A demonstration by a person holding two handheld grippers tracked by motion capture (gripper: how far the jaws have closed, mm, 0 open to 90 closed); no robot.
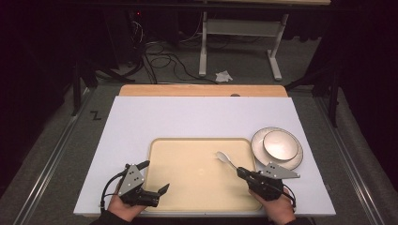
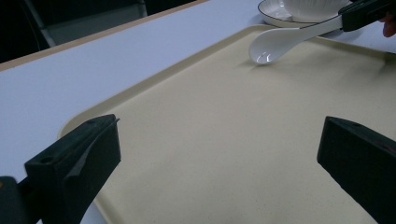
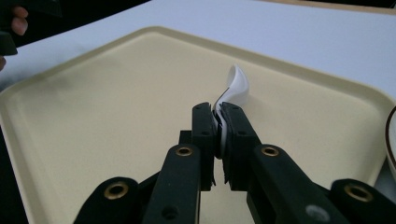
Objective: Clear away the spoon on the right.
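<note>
The glossy white ceramic soup spoon (image 1: pixel 225 159) is clamped by its handle between the pressed-together jaws of the right gripper (image 1: pixel 242 172), its bowl sticking out just beyond the jaw tips over the right part of the shallow beige plastic tray (image 1: pixel 197 206); in the right gripper view the spoon (image 3: pixel 235 86) stands on edge straight ahead of the gripper (image 3: pixel 218 122), and in the left gripper view its bowl (image 2: pixel 273 46) hangs close above the tray floor (image 2: pixel 233 140) with a shadow beneath. The right hand (image 1: pixel 278 210) comes in from the near edge and holds that gripper low and nearly level, pointing away from the person and towards the left. The left hand (image 1: pixel 123 207) holds the left gripper (image 1: pixel 156 177) at the tray's near left corner, jaws spread wide with nothing between them, aimed across the tray. Ahead of both grippers the tray floor is bare up to its raised rim. Just to the right of the right gripper, off the tray, sits a white bowl (image 1: pixel 280 144) on a dark-rimmed white plate (image 1: pixel 259 152), near the tray's right edge, on the pale grey tabletop board (image 1: pixel 187 117). No brand or label can be read on these things.
</note>
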